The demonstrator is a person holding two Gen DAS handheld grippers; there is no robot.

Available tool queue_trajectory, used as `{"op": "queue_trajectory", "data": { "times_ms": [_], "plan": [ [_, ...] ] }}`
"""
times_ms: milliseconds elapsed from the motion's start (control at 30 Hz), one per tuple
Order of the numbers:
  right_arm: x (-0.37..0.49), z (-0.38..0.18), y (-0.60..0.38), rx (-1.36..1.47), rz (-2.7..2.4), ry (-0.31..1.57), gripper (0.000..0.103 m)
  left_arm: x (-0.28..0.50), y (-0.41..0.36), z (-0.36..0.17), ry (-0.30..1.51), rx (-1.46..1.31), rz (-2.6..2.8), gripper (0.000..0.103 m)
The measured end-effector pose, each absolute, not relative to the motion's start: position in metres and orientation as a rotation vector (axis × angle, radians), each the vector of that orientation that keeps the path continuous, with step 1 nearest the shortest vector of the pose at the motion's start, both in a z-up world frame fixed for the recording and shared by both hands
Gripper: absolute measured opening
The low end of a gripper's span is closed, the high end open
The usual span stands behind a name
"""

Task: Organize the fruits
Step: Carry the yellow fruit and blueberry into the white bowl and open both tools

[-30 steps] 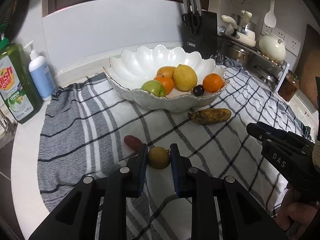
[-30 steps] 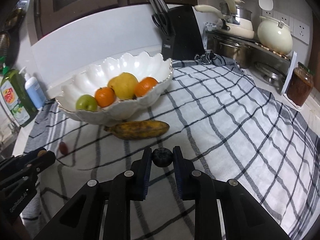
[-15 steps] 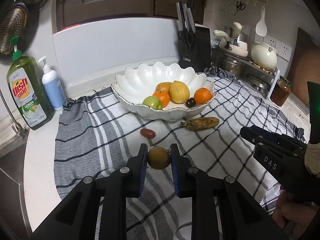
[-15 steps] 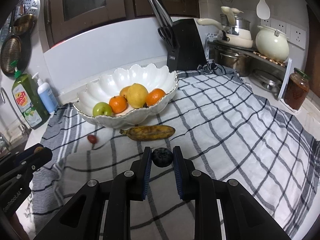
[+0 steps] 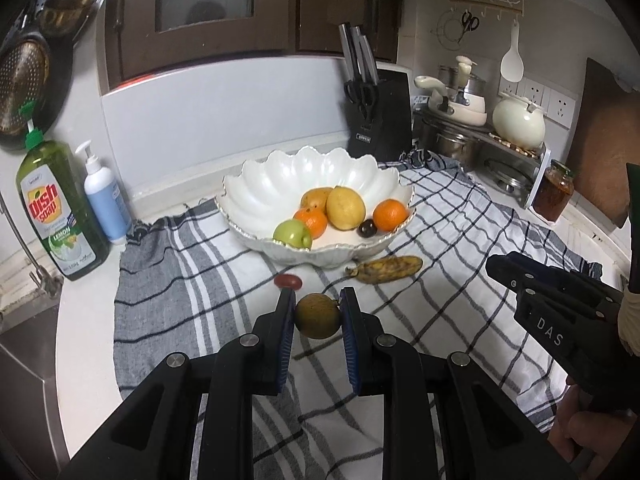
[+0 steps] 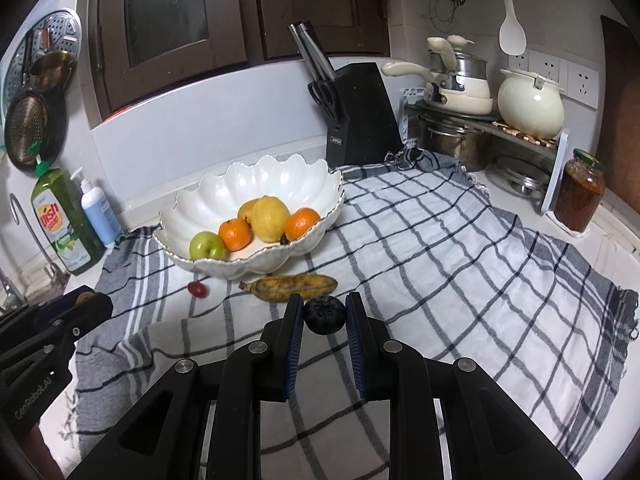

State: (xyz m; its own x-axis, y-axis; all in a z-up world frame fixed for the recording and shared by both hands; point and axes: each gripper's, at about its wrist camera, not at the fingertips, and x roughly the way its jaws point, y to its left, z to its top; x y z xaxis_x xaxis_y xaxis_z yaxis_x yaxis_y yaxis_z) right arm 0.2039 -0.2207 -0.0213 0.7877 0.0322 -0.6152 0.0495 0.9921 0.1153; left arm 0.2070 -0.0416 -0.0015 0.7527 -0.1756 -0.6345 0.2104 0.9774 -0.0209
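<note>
Blue-padded black jaws of the left gripper (image 5: 318, 316) are clamped on a brownish round fruit (image 5: 318, 317), held above the checked cloth (image 5: 440, 240). The right gripper (image 6: 325, 315) likewise pinches a dark round fruit (image 6: 324, 315) over the same cloth.

Just past the left gripper's tips lies a red grape (image 5: 287, 281); to their right, a spotted banana (image 5: 386, 269) rests against the foot of the white scalloped bowl (image 5: 280, 184). The bowl, straight ahead, holds a green apple (image 5: 293, 234), two oranges, a yellow fruit and a dark plum (image 5: 367, 228). From the right gripper the banana lies directly between tips and bowl.

Only the left view shows the right tool's side, lettered "DAS"; the right view shows the left tool marked "GenRobot.AI", and the plum almost hidden.

Far left stands a green bottle (image 5: 60, 208) reading "Dish Soap", "LEMON", beside a blue pump bottle (image 5: 105, 196). A knife block (image 6: 360, 116) stands behind the bowl.
</note>
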Motion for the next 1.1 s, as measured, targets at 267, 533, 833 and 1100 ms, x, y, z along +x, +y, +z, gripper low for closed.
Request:
{"op": "queue_trajectory", "data": {
  "times_ms": [267, 533, 833, 1100],
  "plan": [
    [0.228, -0.009, -0.223, 0.111, -0.005, 0.653, 0.023, 0.235, -0.044, 0.010, 0.674, 0.050, -0.210, 0.023],
    [0.271, -0.004, -0.220, 0.104, 0.015, 0.675, 0.023, 0.277, -0.042, 0.013, 0.677, 0.045, -0.200, 0.023],
    [0.314, -0.007, -0.208, 0.076, 0.047, 0.708, 0.023, 0.324, -0.033, 0.005, 0.707, 0.028, -0.182, 0.023],
    [0.350, -0.010, -0.199, 0.076, 0.086, 0.743, 0.023, 0.364, -0.031, -0.003, 0.726, 0.027, -0.178, 0.023]
  ]
}}
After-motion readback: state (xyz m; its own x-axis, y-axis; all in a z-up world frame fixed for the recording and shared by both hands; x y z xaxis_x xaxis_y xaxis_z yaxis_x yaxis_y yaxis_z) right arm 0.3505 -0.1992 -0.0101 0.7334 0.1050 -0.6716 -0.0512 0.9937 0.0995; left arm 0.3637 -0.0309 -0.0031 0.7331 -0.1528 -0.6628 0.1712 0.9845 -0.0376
